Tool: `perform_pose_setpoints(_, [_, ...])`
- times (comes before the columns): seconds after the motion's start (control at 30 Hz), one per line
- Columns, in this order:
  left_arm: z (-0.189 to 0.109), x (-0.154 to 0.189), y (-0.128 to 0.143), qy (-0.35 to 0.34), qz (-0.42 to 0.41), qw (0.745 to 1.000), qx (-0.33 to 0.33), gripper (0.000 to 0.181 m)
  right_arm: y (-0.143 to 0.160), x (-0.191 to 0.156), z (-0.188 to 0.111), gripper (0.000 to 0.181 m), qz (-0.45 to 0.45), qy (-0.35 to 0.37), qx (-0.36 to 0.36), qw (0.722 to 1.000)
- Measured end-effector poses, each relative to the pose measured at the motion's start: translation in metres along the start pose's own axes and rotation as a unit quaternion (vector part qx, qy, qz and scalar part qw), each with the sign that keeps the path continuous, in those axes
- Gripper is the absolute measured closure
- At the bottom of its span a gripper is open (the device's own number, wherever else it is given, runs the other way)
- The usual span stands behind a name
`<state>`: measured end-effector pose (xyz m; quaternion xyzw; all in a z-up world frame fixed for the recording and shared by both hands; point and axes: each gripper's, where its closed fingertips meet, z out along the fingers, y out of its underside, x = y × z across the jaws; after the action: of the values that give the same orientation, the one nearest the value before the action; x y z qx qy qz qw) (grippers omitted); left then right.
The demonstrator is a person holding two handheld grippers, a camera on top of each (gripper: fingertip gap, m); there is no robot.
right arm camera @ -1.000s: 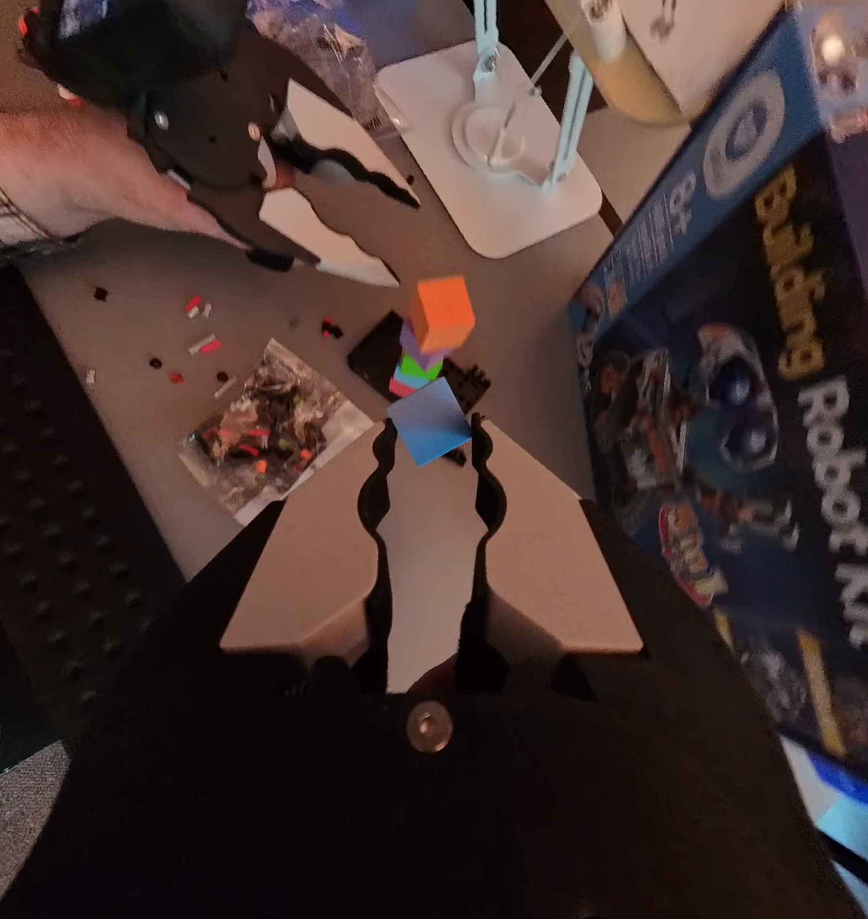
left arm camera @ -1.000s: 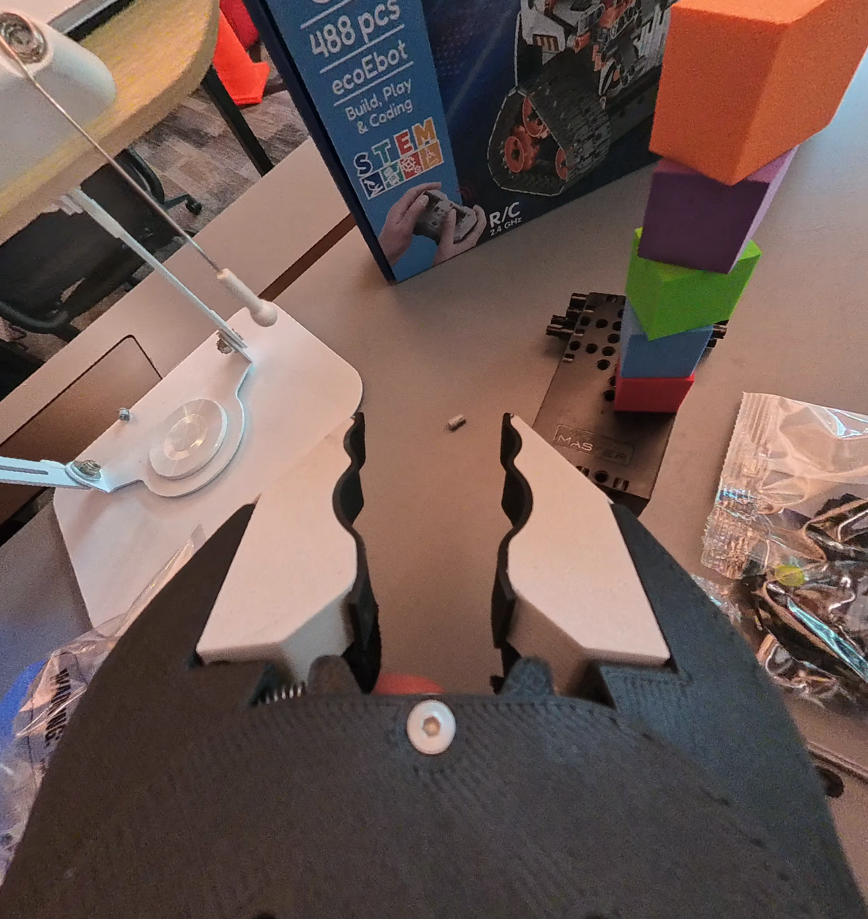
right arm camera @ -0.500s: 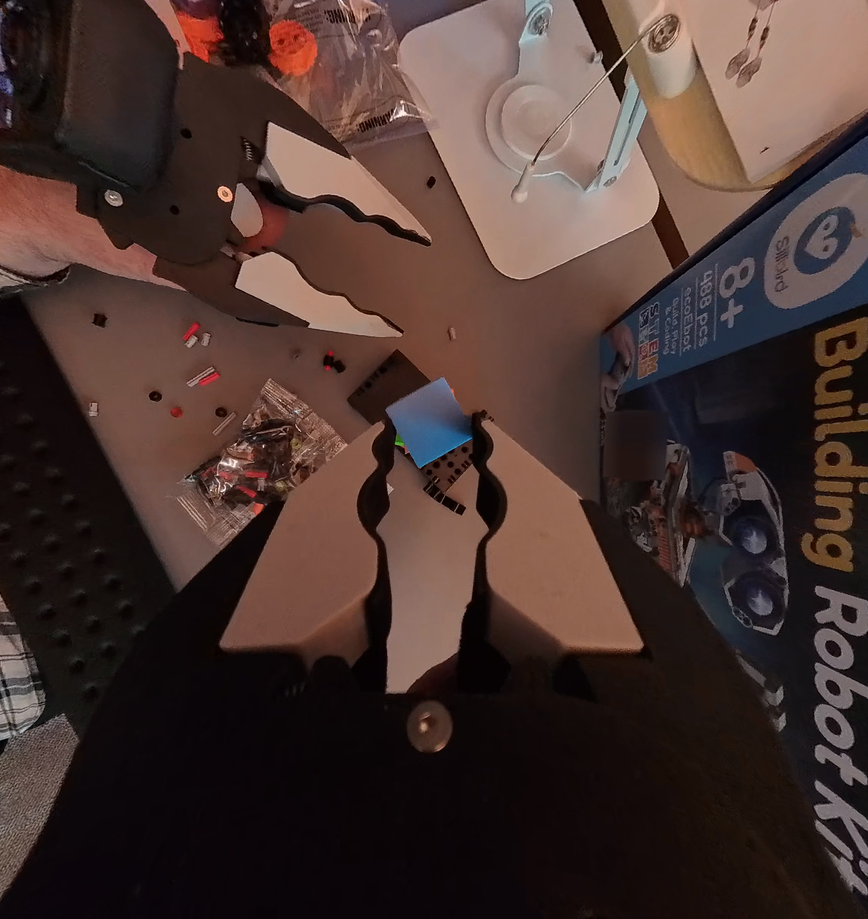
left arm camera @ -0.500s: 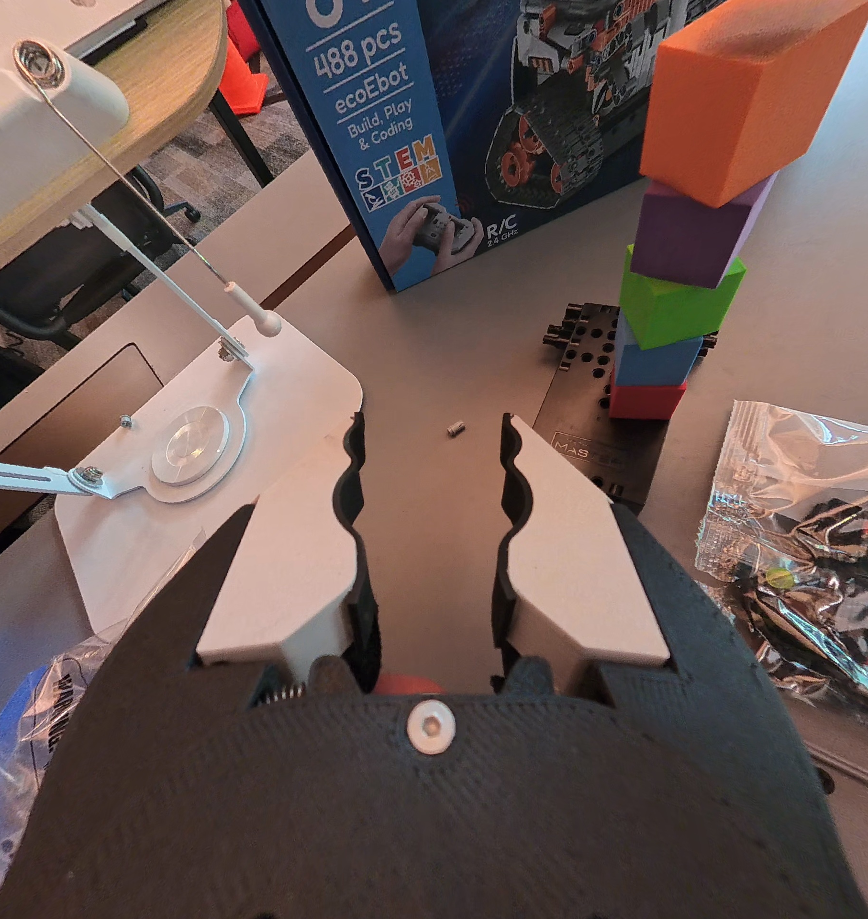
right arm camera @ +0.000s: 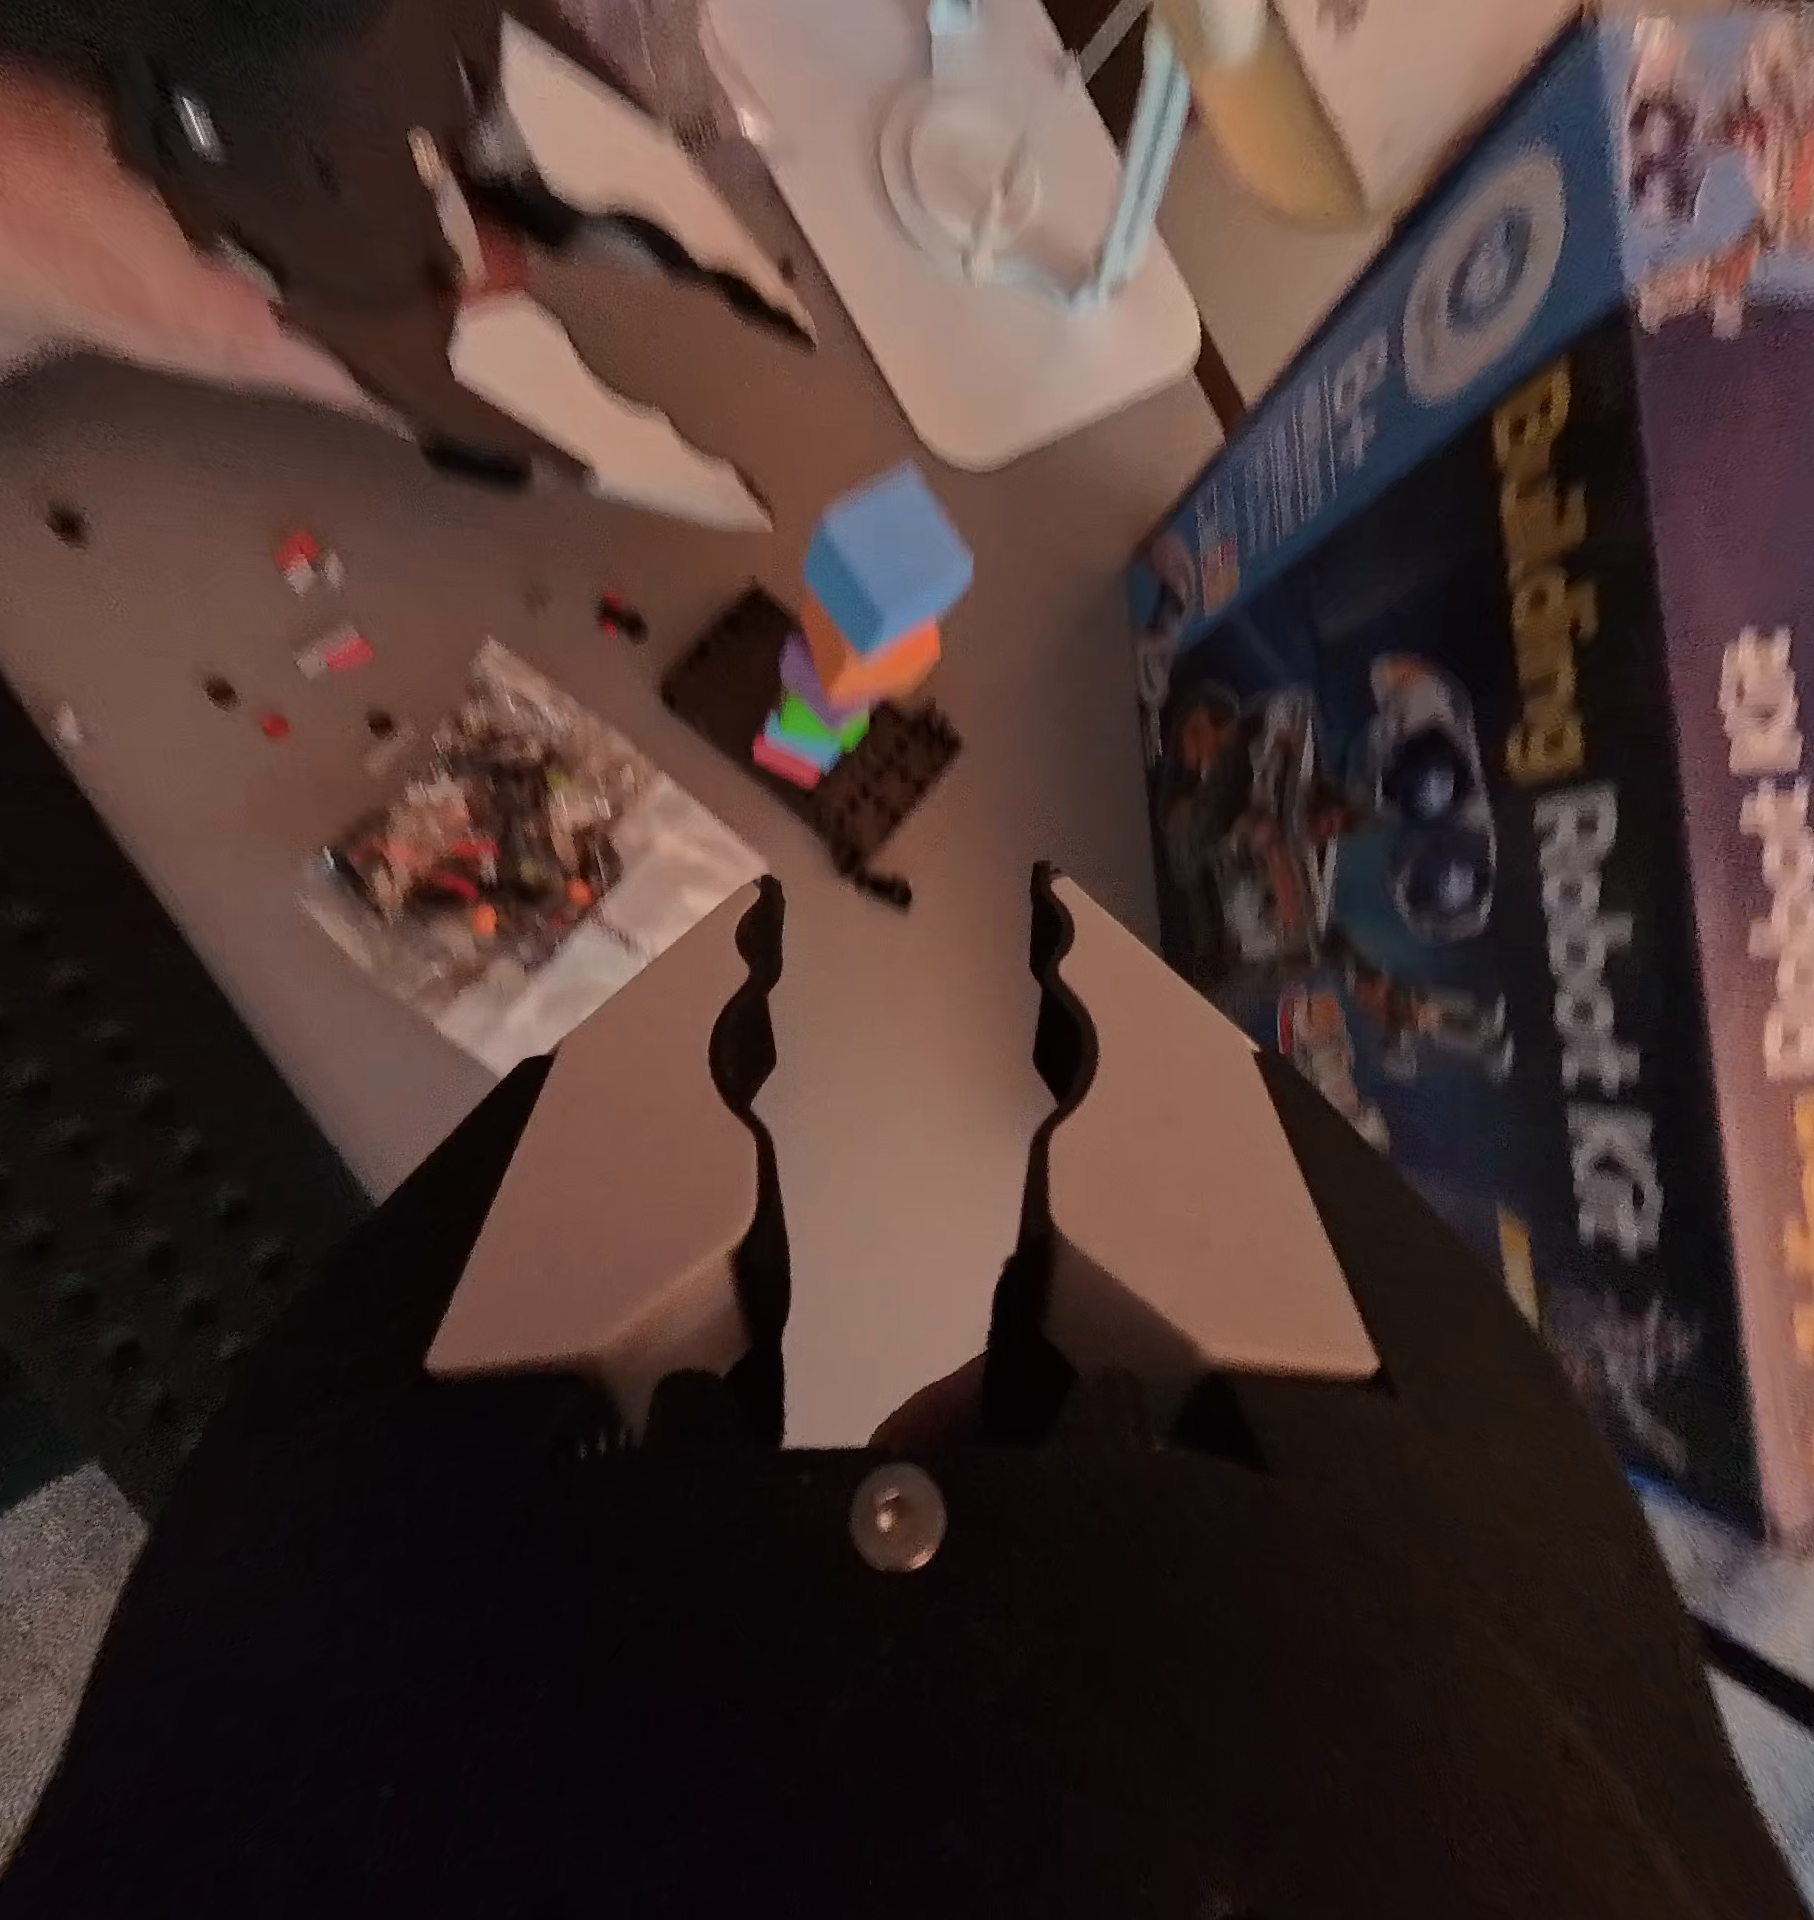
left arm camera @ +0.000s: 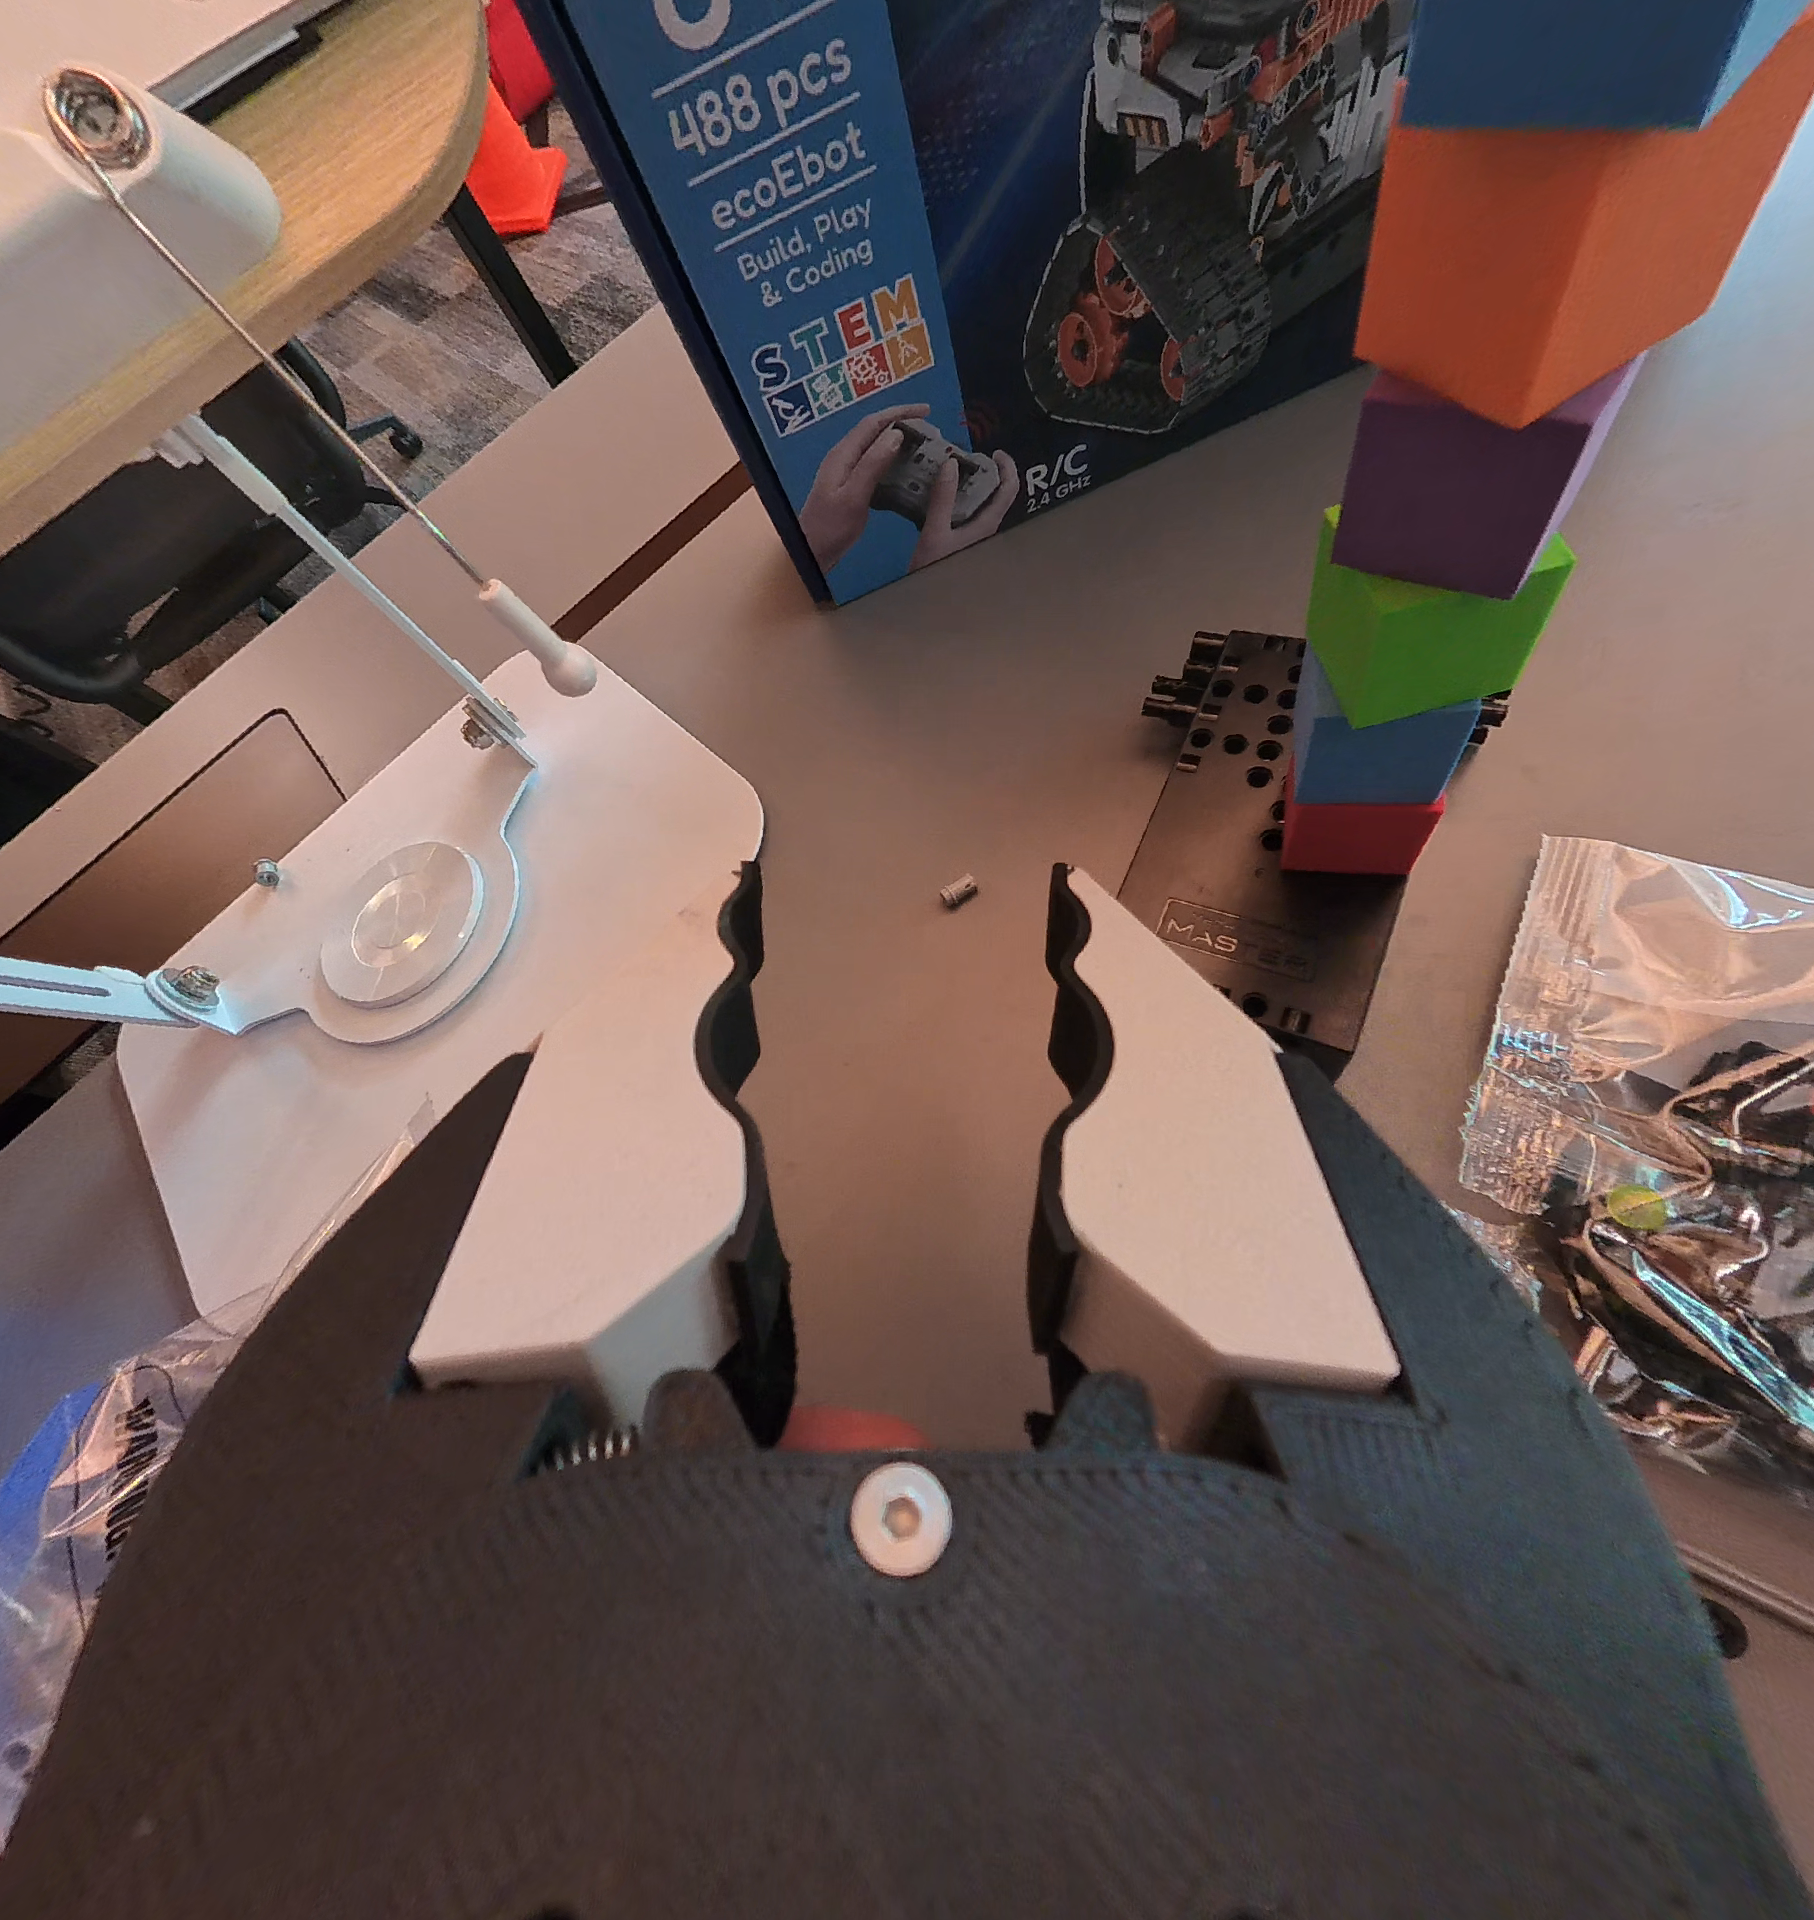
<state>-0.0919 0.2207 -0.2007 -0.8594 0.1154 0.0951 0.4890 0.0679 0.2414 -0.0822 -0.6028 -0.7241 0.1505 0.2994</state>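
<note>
Leaning off-square, the tall stack of coloured foam cubes (right arm camera: pixel 861 644) stands on a black perforated plate (left arm camera: pixel 1258 894), blue cube on top; any knock could topple it. Both the left gripper (left arm camera: pixel 903 883) and right gripper (right arm camera: pixel 898 894) hang empty, jaws apart, near it. Bare grey table (left arm camera: pixel 934 727) lies left of the stack, a blue printed cardboard box (left arm camera: pixel 944 260) behind.

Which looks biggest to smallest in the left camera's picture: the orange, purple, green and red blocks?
1. orange block
2. purple block
3. green block
4. red block
Purple and green look close. Higher blocks sit nearer this camera, so true sizes are unsure.
</note>
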Motion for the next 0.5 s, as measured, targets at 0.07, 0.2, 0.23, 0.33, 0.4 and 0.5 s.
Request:
perform_pose_setpoints(0.07, [0.0,0.0,0.0,0.0,0.0,1.0,0.0,0.128,0.04,-0.004,-0.01,0.132,0.003,0.025,-0.033,0.999])
perform_pose_setpoints(0.2, [0.001,0.004,0.0,0.003,0.002,1.0,-0.002,0.128,0.131,-0.023,-0.018,0.131,0.045,0.024,-0.092,0.994])
perform_pose_setpoints(0.23, [0.001,0.005,0.0,0.004,0.003,1.0,-0.002,0.128,0.153,-0.03,-0.018,0.13,0.057,0.015,-0.103,0.993])
perform_pose_setpoints(0.33, [0.003,0.008,0.0,0.006,0.005,1.0,-0.003,0.128,0.21,-0.049,-0.016,0.126,0.085,-0.013,-0.132,0.987])
perform_pose_setpoints(0.4, [0.004,0.01,0.001,0.008,0.008,1.0,-0.005,0.128,0.239,-0.061,-0.014,0.123,0.089,-0.032,-0.154,0.983])
perform_pose_setpoints(0.5, [0.006,0.011,0.004,0.009,0.009,1.0,-0.009,0.128,0.271,-0.071,-0.012,0.123,0.093,-0.044,-0.191,0.976])
